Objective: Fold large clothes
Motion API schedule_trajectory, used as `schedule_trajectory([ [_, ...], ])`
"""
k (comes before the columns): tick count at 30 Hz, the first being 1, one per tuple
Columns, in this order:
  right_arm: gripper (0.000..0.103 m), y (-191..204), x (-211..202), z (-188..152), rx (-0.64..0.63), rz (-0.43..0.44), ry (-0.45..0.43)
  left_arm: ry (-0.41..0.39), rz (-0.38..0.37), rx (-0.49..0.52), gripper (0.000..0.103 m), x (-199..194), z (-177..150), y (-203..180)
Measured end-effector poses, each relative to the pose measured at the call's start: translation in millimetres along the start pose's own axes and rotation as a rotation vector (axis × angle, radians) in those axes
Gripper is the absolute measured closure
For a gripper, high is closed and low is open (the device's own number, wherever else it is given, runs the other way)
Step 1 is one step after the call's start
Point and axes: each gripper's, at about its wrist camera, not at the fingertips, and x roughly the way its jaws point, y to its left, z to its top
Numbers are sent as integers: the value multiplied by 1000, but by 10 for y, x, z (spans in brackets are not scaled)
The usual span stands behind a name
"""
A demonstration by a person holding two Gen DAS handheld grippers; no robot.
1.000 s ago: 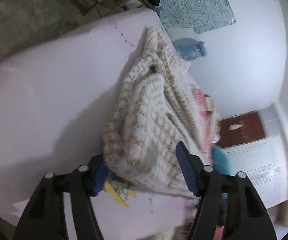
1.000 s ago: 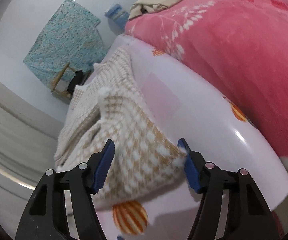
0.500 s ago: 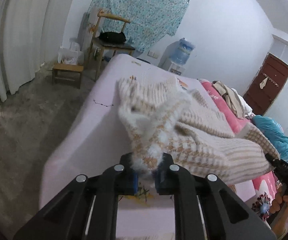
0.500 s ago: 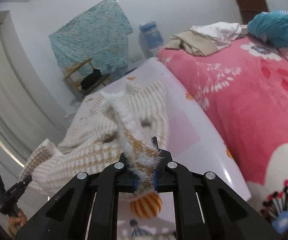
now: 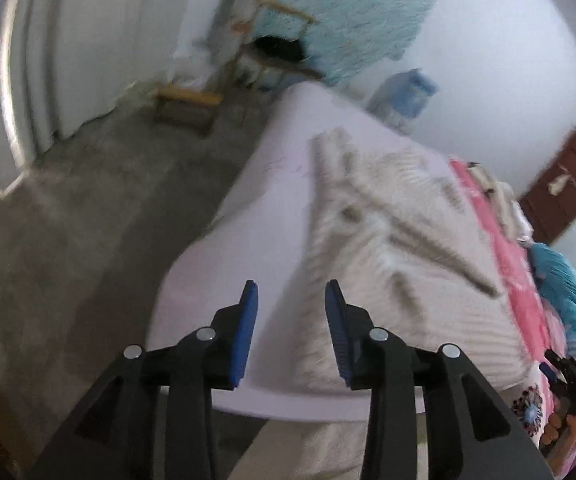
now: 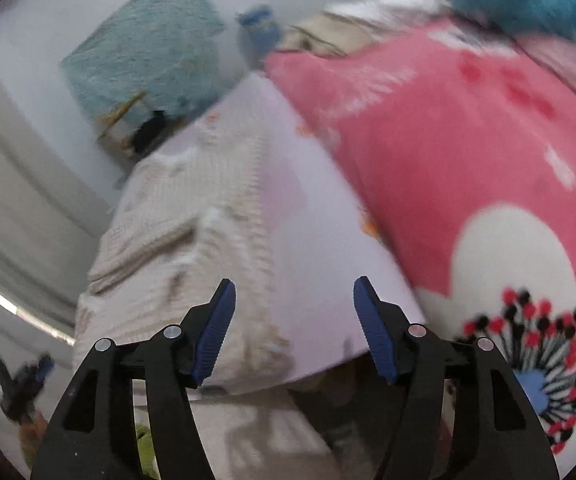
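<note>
The cream knitted sweater point(image 5: 400, 264) lies on the lilac-covered bed point(image 5: 216, 276), reaching from the near edge toward the far end and sitting closer to the side where the pink blanket point(image 6: 460, 132) begins. It looks doubled over on itself: layered edges and diagonal creases cross its top, and in the right wrist view its near part forms a thick stacked bundle at the bed's near edge. As a judgement, at least one fold is laid down, but the shape is uneven and bulky, so further folds and some squaring-up probably remain.

Both claws are clear of the garment. The left claw point(image 5: 290, 334) hangs above the near edge of the bed with nothing between its blue pads; its jaws are opening. The right claw point(image 6: 294, 330) has also released, its jaws widening with only the bed's near corner and the sweater's edge seen past them, not gripped.

Much is hard to read. Both views are smeared by motion, so the knit pattern, the sleeves and the neckline cannot be picked out, and I cannot tell how many layers the bundle holds. The sweater's near edge is partly hidden behind the claw arms. At the lower right rim of the left view a hand holding the other tool shows only in part. The heap of clothes point(image 6: 328, 36) at the bed's far end is too blurred to identify.
</note>
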Motion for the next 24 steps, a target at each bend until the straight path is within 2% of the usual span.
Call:
schedule_trajectory([
  [2, 46, 273, 86, -7, -90, 71, 20, 16, -105, 107, 69, 114, 17, -382],
  [4, 50, 690, 230, -84, -233, 144, 55, 66, -181, 222, 69, 286, -63, -778],
  [6, 53, 977, 409, -160, -330, 173, 97, 119, -229, 339, 69, 447, -215, -1105],
  [8, 59, 1177, 593, -284, -402, 175, 152, 177, -216, 417, 69, 642, -376, -1316],
  [9, 59, 1213, 733, -348, -419, 169, 206, 241, -185, 441, 69, 793, -485, -1350],
  [10, 62, 1213, 858, -432, -427, 144, 270, 310, -148, 436, 69, 945, -597, -1309],
  [11, 62, 1174, 993, -503, -427, 118, 332, 336, -154, 411, 68, 999, -668, -1226],
  [12, 62, 1103, 1093, -602, -414, 100, 384, 321, -181, 393, 67, 952, -680, -1170],
  [16, 63, 1030, 953, -551, -391, 123, 387, 331, -205, 373, 67, 848, -607, -1119],
  [18, 62, 1021, 861, -470, -393, 114, 358, 285, -204, 392, 67, 785, -510, -1164],
  [21, 61, 1111, 776, -321, -404, 161, 277, 214, -266, 420, 67, 739, -373, -1222],
  [23, 61, 1198, 817, -313, -431, 181, 255, 219, -294, 433, 67, 815, -368, -1274],
  [24, 61, 1247, 898, -353, -448, 185, 276, 255, -283, 437, 67, 935, -399, -1305],
])
